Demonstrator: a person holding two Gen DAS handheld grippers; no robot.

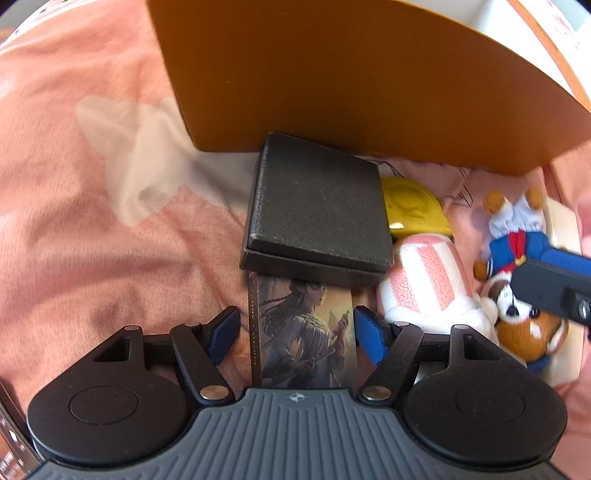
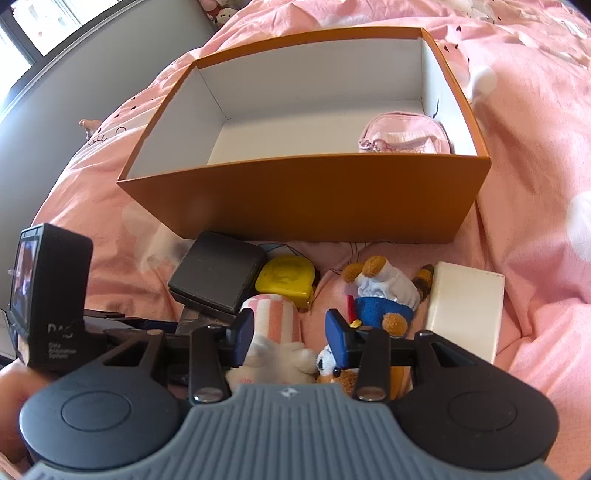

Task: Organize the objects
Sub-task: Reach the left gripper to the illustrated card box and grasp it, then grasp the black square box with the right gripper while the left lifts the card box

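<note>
An open orange box (image 2: 295, 199) stands on the pink bedspread and holds a pink pouch (image 2: 404, 138) in its right corner. In front of it lie a black box (image 1: 314, 214), a yellow case (image 1: 413, 206), a pink-striped plush (image 2: 273, 321) and a raccoon plush in blue (image 2: 380, 302). My left gripper (image 1: 295, 334) points down, open, astride an illustrated card box (image 1: 303, 332) that sticks out from under the black box. My right gripper (image 2: 290, 332) is open over the two plush toys, with the striped one partly between its fingers.
A white flat box (image 2: 465, 306) lies right of the raccoon plush. The orange box's front wall (image 1: 351, 81) rises just beyond the black box. A right gripper finger (image 1: 554, 284) shows at the left view's right edge. A window (image 2: 33, 26) is at far left.
</note>
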